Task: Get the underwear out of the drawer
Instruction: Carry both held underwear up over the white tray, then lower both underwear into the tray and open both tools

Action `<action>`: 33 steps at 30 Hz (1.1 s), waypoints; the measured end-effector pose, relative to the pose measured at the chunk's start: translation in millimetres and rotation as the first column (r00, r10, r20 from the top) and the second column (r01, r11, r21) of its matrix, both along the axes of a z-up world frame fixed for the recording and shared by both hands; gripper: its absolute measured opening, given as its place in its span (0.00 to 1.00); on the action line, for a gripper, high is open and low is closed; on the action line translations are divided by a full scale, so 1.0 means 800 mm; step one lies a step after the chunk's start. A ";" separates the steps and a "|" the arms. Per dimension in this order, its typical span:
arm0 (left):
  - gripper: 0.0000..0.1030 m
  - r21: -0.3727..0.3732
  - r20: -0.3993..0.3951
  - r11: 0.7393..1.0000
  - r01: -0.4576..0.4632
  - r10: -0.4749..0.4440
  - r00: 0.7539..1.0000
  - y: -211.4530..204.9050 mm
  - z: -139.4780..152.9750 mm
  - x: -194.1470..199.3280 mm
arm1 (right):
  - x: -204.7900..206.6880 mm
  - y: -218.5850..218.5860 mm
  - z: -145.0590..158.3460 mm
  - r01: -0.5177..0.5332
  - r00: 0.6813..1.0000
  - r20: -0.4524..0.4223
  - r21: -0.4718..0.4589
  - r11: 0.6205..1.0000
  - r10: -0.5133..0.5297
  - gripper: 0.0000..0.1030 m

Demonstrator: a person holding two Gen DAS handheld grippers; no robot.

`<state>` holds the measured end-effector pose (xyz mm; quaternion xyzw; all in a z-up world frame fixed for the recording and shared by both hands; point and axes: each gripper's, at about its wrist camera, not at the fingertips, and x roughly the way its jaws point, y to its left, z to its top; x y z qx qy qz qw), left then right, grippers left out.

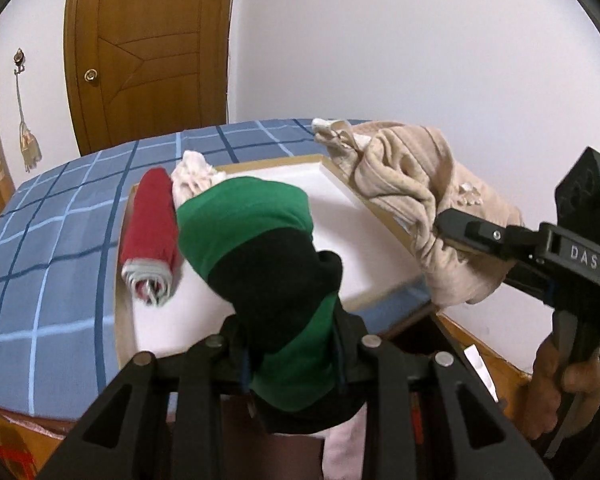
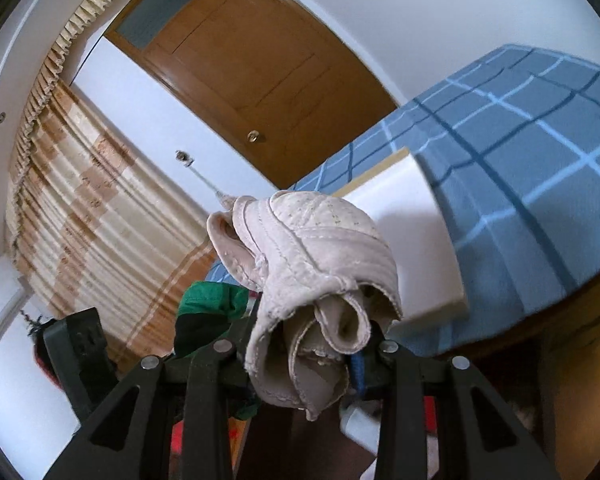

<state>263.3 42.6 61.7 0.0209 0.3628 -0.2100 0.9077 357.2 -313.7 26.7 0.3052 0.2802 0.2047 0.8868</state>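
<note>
Lettering "DAS" [image 1: 584,261] is read in white on the black body of the right gripper [image 1: 440,224], seen at the right of the left wrist view. Nearest the left wrist camera, the left gripper [image 1: 292,360] is seen nearly closed, and a rolled green and black underwear [image 1: 260,248] is pinched between its fingers; the fabric is banded green, black, green, and it rises above the fingertips over the white tray. In the right wrist view, the right gripper [image 2: 312,360] is likewise nearly closed, and a beige underwear [image 2: 312,256] is clamped in it; stitched seams, a padded cup shape and a rolled edge are shown. The same beige bundle [image 1: 412,200] is seen hanging from the right gripper's tip, held by a person's hand [image 1: 560,384]. Beyond the grippers, a shallow white tray [image 1: 340,200] with a wooden rim is laid on a blue checked bedspread [image 1: 60,240]. On the tray, a red roll with grey edging [image 1: 152,236] and a pale crumpled piece [image 1: 194,176] are placed side by side, touching. Farthest off, a wooden door [image 1: 148,48] and a white wall [image 1: 420,40] are shown. A striped curtain [image 2: 84,208] is visible in the right wrist view.
</note>
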 end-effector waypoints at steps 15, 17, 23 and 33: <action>0.28 0.033 0.004 0.999 0.002 -0.002 1.000 -0.038 -0.009 0.117 | 0.101 0.022 -0.003 0.114 0.993 0.022 -0.067 0.991 -0.113 0.35; 0.28 0.043 0.005 0.999 0.000 0.000 1.000 -0.042 -0.009 0.128 | 0.112 0.023 -0.003 0.123 0.992 0.023 -0.065 0.990 -0.122 0.35; 0.28 0.082 -0.006 0.997 -0.008 0.009 1.000 -0.052 -0.019 0.167 | 0.141 0.028 -0.013 0.141 0.990 0.001 -0.077 0.987 -0.142 0.35; 0.28 0.115 -0.042 0.993 -0.027 0.032 0.999 -0.068 -0.040 0.200 | 0.184 0.035 -0.039 0.173 0.981 -0.064 -0.128 0.977 -0.182 0.35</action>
